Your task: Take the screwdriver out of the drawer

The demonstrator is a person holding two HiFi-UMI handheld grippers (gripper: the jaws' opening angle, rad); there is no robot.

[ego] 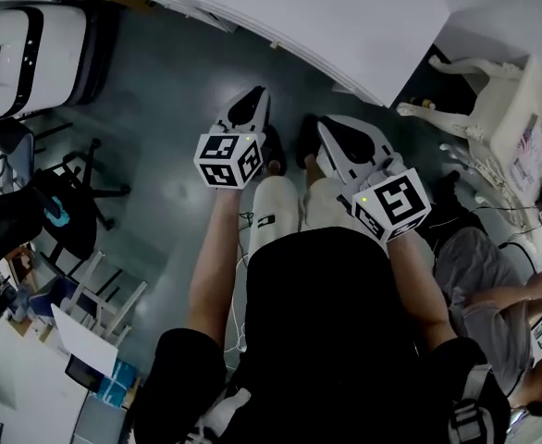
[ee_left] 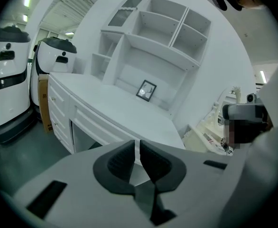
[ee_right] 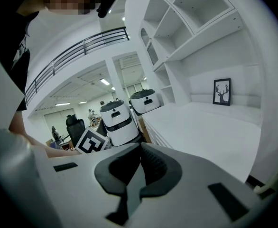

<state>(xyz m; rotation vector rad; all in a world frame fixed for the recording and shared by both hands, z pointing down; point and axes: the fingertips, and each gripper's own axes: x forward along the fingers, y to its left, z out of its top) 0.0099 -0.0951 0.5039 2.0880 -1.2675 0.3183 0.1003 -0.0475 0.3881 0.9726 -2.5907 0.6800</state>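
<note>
Left gripper (ee_left: 137,146): jaws drawn together, with only a thin slit between the dark pads and nothing in it. In the head view the left gripper (ego: 255,98) is held out in front of the person, angled down over the grey floor (ego: 160,91).

Right gripper (ee_right: 140,148): jaws closed pad to pad, nothing held. In the head view the right gripper (ego: 331,129) sits just beside the left one, the two apart and not touching.

White desk (ee_left: 129,113): stands ahead of the left gripper's tips and well apart from them, its top edge just above the jaws in that view. The drawers (ee_left: 58,106) lie ahead and to the left of those tips, below the desk top; every front seen is shut.

Screwdriver: no view shows it. None of the drawer fronts in sight is open to reveal it.

Shelf unit (ee_left: 153,37): rises from the back of the desk, above and beyond the left jaws. A small framed picture (ee_left: 146,90) stands upright on the desk top against it, straight ahead of the left tips and up and to the right of the right gripper's tips (ee_right: 222,91).

Two white robots (ee_left: 6,75) stand far to the left of the left gripper, past the desk end.
</note>
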